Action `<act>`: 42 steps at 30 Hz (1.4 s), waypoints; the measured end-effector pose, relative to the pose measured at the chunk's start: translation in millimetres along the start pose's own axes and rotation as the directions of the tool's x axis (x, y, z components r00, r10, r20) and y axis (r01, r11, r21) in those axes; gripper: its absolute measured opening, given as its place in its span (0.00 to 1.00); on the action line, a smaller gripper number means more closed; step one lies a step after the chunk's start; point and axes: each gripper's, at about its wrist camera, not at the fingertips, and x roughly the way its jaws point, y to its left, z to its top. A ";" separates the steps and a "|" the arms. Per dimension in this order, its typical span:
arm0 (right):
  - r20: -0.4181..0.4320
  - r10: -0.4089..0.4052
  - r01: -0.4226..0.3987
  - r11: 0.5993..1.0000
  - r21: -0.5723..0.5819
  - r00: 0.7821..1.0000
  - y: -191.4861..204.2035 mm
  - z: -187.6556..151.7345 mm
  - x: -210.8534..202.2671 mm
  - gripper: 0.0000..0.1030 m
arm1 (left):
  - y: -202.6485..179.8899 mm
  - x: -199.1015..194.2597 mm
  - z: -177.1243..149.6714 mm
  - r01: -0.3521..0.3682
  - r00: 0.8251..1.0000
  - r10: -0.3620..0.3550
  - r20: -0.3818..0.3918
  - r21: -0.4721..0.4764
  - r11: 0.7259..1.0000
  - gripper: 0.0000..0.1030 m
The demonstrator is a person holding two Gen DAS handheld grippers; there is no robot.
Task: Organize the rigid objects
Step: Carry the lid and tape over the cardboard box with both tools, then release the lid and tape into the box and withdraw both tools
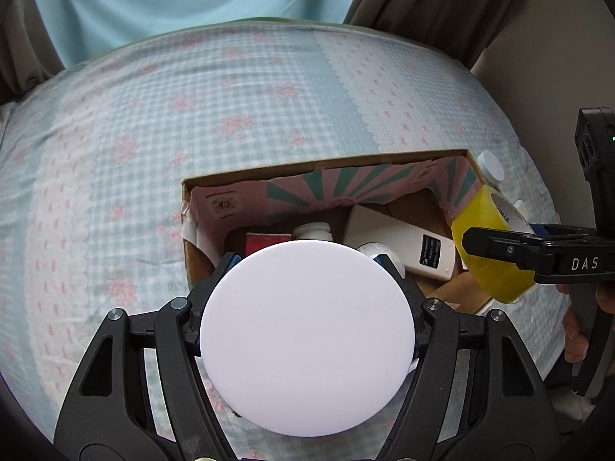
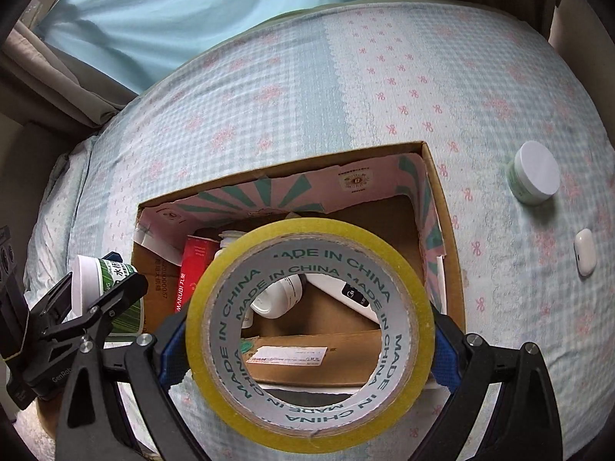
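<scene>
Left gripper (image 1: 307, 265) clamps white-lidded jar (image 1: 307, 338); right gripper (image 2: 307, 326) clamps yellow tape roll (image 2: 309, 334); both near cardboard box (image 2: 442, 207). Box already holds several items. Small jar (image 2: 534, 178), white case (image 2: 585, 251) remain on bedspread (image 2: 269, 96), right.

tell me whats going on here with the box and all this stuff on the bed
A person is packing loose items into a cardboard box on the bed. The left claw grips a white-lidded jar and the right claw grips a roll of yellow tape, both near the box. A red box and a white bottle are already inside; a small jar and a white case still lie outside on the bedspread.
</scene>
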 end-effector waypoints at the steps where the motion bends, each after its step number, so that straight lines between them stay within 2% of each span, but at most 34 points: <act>1: -0.009 -0.005 0.005 1.000 0.006 1.000 -0.3 1.0 6.5 0.94 | 0.0 5.6 -1.2 0.000 1.000 0.000 -0.008 0.003 1.000 0.65; 9: -0.027 -0.033 0.034 0.999 0.029 0.999 -6.0 15.0 43.2 0.94 | -13.8 38.6 -1.7 -0.005 0.999 0.009 -0.050 0.078 0.997 0.65; 16: -0.065 -0.057 0.059 0.998 0.029 0.996 -12.1 30.1 59.4 0.94 | -30.5 46.0 6.2 -0.015 0.998 0.024 -0.055 0.151 0.988 0.65; 18: -0.079 -0.055 0.059 0.997 0.041 0.995 -14.9 32.8 62.1 0.94 | -34.0 48.3 8.8 -0.044 0.996 0.056 -0.071 0.159 0.986 0.66; 20: -0.086 -0.052 0.055 0.998 0.036 0.995 -15.4 34.9 61.8 0.94 | -38.9 46.0 10.7 -0.065 0.995 0.077 -0.059 0.175 0.982 0.72; 21: -0.082 -0.050 0.053 0.998 0.032 0.995 -15.7 35.3 61.0 0.95 | -41.3 42.5 11.6 -0.059 0.997 0.068 -0.047 0.181 0.982 0.92; 22: -0.072 -0.041 0.044 0.998 0.037 0.997 -16.6 35.7 59.4 0.99 | -43.9 38.1 12.4 -0.052 0.998 0.059 -0.031 0.188 0.981 1.00; 26: 0.003 -0.022 0.022 0.998 0.054 1.000 -20.8 38.0 42.3 1.00 | -52.8 25.6 13.0 -0.066 0.998 0.069 -0.006 0.224 0.972 1.00; 35: 0.026 -0.060 0.060 0.998 -0.031 0.998 -15.1 23.8 20.3 1.00 | -49.5 1.6 7.8 -0.065 0.998 0.063 0.014 0.172 0.983 1.00; 42: 0.038 -0.047 0.049 0.997 -0.064 0.998 -9.9 14.2 4.5 1.00 | -51.2 -16.2 4.3 -0.063 0.998 0.062 0.018 0.139 0.988 1.00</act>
